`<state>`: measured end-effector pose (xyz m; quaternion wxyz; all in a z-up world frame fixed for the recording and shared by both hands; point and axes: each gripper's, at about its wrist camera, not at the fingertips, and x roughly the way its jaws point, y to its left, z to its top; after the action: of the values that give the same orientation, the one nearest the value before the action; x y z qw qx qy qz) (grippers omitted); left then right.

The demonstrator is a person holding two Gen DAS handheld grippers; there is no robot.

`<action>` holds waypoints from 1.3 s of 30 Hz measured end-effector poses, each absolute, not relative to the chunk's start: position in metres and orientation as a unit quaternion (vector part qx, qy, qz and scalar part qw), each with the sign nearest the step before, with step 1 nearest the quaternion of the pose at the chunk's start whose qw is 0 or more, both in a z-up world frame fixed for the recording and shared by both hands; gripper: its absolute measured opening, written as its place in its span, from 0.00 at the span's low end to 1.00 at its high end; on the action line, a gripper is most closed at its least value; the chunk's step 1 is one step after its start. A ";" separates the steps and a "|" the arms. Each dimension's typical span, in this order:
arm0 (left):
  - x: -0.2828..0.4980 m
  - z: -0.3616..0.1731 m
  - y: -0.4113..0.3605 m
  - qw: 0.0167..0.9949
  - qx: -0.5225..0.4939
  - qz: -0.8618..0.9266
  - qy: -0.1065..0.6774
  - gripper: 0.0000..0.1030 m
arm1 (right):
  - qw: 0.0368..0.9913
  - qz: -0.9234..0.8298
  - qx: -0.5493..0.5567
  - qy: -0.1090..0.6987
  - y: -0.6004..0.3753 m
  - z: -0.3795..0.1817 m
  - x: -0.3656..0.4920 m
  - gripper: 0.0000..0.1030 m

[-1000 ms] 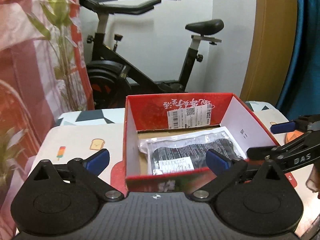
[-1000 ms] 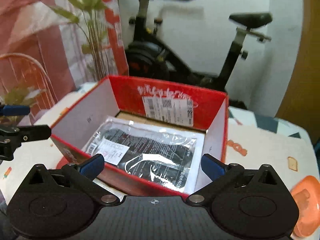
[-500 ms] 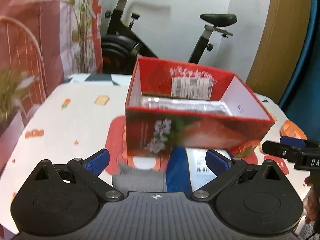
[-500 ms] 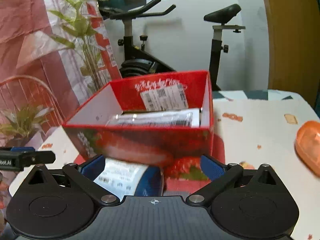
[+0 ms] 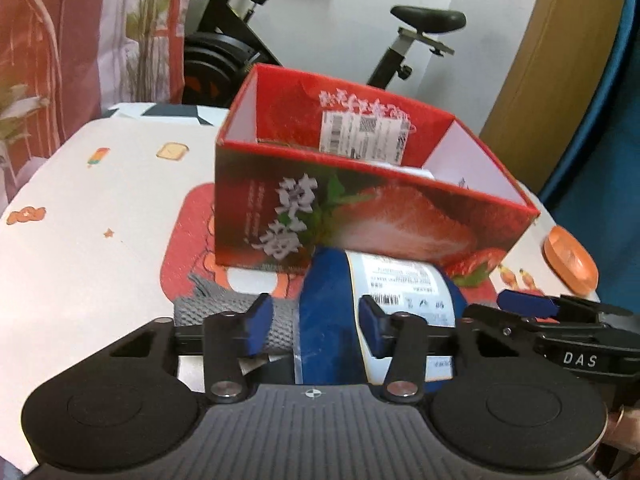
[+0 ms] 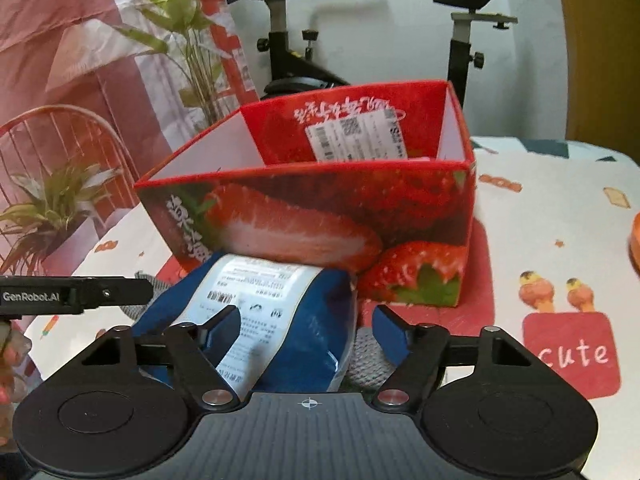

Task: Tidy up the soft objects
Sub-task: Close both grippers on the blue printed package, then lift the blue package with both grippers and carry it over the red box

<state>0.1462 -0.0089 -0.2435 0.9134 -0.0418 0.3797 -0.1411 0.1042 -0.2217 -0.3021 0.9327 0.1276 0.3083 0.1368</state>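
Note:
A blue soft package (image 5: 328,320) (image 6: 304,340) with a white label lies on the table against the front of the red strawberry box (image 5: 360,220) (image 6: 320,216). A grey knitted cloth (image 5: 208,308) (image 6: 368,352) lies partly under it. My left gripper (image 5: 315,326) straddles the package's left end, jaws closing; the left pad is over the grey cloth and the right pad over the label. My right gripper (image 6: 305,332) straddles the package's other end, jaws closing; the right pad stands off the package. Each gripper shows in the other's view: right gripper (image 5: 504,308), left gripper (image 6: 136,290).
The box stands on a patterned tablecloth (image 6: 540,220), and its contents are hidden from this low angle. An orange dish (image 5: 570,256) sits at the table's right edge. An exercise bike (image 5: 224,52) and a potted plant (image 6: 52,208) stand beyond the table.
Both grippers sank from above the box, where a bagged dark item showed inside, to the table in front of it. Their jaws narrowed around the blue package.

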 end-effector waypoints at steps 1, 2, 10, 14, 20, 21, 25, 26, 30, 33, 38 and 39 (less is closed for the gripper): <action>0.147 -0.246 -0.009 0.911 -0.045 -0.146 0.382 0.46 | 0.931 0.139 0.128 0.312 -0.220 -0.304 0.106 0.65; 0.147 -0.247 -0.009 0.910 -0.049 -0.151 0.384 0.46 | 0.930 0.140 0.128 0.315 -0.219 -0.306 0.107 0.63; 0.152 -0.263 -0.009 0.899 -0.052 -0.155 0.406 0.46 | 0.925 0.141 0.112 0.334 -0.212 -0.320 0.113 0.51; 0.153 -0.267 -0.010 0.896 -0.052 -0.155 0.412 0.45 | 0.922 0.147 0.114 0.341 -0.212 -0.325 0.115 0.50; 0.155 -0.267 -0.014 0.897 -0.042 -0.155 0.411 0.44 | 0.919 0.152 0.121 0.344 -0.214 -0.328 0.117 0.50; 0.157 -0.266 -0.015 0.897 -0.041 -0.156 0.411 0.44 | 0.919 0.152 0.120 0.344 -0.214 -0.328 0.117 0.50; 0.165 -0.263 -0.016 0.901 -0.031 -0.155 0.404 0.44 | 0.918 0.154 0.122 0.344 -0.215 -0.329 0.118 0.50; 0.166 -0.263 -0.018 0.901 -0.027 -0.156 0.403 0.44 | 0.918 0.155 0.123 0.344 -0.215 -0.329 0.119 0.50; 0.167 -0.268 -0.024 0.899 -0.017 -0.159 0.407 0.40 | 0.916 0.156 0.127 0.346 -0.217 -0.330 0.120 0.50; 0.163 -0.267 -0.028 0.903 0.002 -0.159 0.400 0.39 | 0.916 0.156 0.128 0.346 -0.217 -0.330 0.120 0.48; 0.159 -0.261 -0.024 0.905 -0.012 -0.156 0.395 0.38 | 0.936 0.161 0.059 0.308 -0.203 -0.315 0.109 0.37; 0.158 -0.259 -0.025 0.907 -0.011 -0.155 0.392 0.38 | 0.939 0.162 0.045 0.302 -0.199 -0.313 0.107 0.36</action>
<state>0.1577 -0.0248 -0.2586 0.9066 -0.0111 0.3924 -0.1547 0.1068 -0.1992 -0.3127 0.9385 0.0445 0.3018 0.1617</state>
